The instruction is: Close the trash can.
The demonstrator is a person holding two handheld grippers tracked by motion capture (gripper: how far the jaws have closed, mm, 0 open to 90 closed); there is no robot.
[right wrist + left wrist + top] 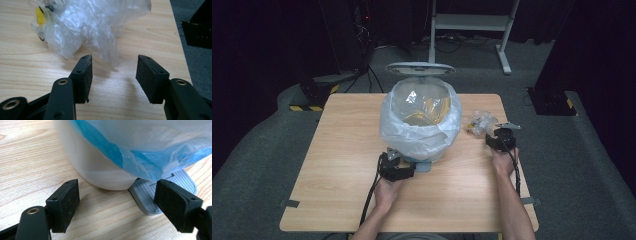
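Open right gripper (113,75), crumpled plastic wrapper (87,27)

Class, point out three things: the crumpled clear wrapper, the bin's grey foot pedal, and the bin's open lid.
crumpled clear wrapper (85,32), right gripper view, middle of the plastic.
grey foot pedal (150,200), left gripper view, ribbed top.
open lid (419,68), high view, raised rim.

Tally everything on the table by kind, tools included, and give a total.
Pedal bin with plastic liner: 1
Crumpled clear plastic wrapper: 1
Handheld tools: 2, left tool by the bin's grey pedal, right tool near the wrapper
Total: 4
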